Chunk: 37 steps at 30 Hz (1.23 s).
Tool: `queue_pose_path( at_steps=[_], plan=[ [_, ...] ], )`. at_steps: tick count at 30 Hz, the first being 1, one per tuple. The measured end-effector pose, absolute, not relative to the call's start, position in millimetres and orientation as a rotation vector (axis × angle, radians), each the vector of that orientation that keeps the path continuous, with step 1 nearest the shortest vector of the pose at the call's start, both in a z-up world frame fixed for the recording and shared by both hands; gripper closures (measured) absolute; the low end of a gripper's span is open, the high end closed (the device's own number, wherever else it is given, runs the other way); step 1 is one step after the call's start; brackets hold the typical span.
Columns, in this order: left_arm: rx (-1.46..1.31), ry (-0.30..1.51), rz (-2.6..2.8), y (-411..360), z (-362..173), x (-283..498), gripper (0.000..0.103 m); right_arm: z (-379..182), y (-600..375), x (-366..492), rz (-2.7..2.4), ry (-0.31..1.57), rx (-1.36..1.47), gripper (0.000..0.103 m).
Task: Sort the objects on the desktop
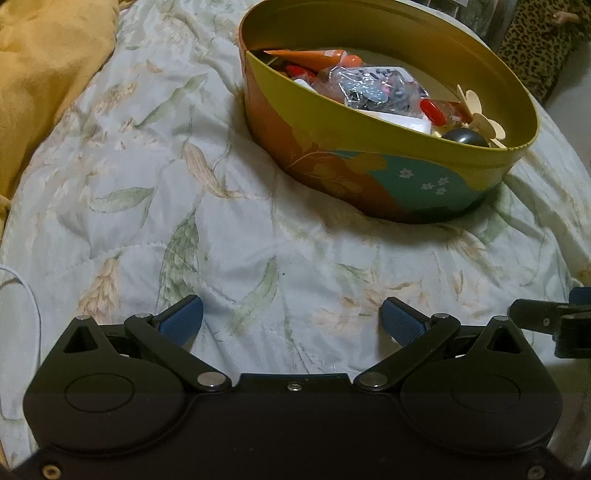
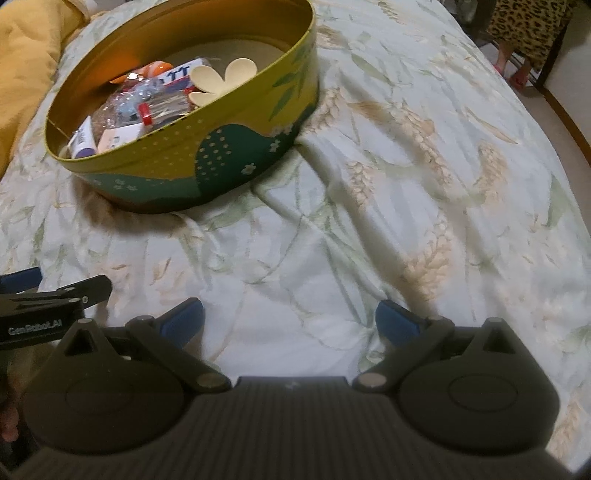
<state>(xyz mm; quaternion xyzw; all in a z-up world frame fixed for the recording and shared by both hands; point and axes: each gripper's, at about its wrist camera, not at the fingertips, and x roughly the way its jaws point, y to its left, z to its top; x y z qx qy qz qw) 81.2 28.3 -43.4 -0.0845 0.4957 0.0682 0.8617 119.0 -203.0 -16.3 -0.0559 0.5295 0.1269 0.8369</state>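
A round painted tin [image 1: 369, 181] with a gold inside stands on a floral quilt [image 1: 184, 221]. It holds several small items: a clear plastic bag [image 1: 369, 88], a red piece [image 1: 432, 110], a cream flower-shaped fan [image 1: 480, 118] and a dark ball [image 1: 463, 138]. The tin also shows in the right wrist view [image 2: 221, 162], up and left, with the cream fan [image 2: 225, 77] and a purple-capped tube [image 2: 83, 142]. My left gripper [image 1: 291, 319] is open and empty, short of the tin. My right gripper [image 2: 290, 321] is open and empty over bare quilt.
A yellow blanket [image 1: 44, 74] lies at the far left. A white cable [image 1: 26, 295] runs along the left edge. Leopard-print fabric [image 2: 528, 29] hangs at the far right beyond the bed edge. The left gripper's side [image 2: 44, 306] shows beside my right one.
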Motion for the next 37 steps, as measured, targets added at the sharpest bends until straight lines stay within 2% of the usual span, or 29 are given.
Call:
queue_pose_path(
  at_steps=[37],
  plan=[
    [-0.167, 1.029, 0.148, 31.6, -46.8, 77.9, 0.000, -26.8, -193.8, 118.4, 0.244, 1.128, -0.192, 0.000]
  ],
)
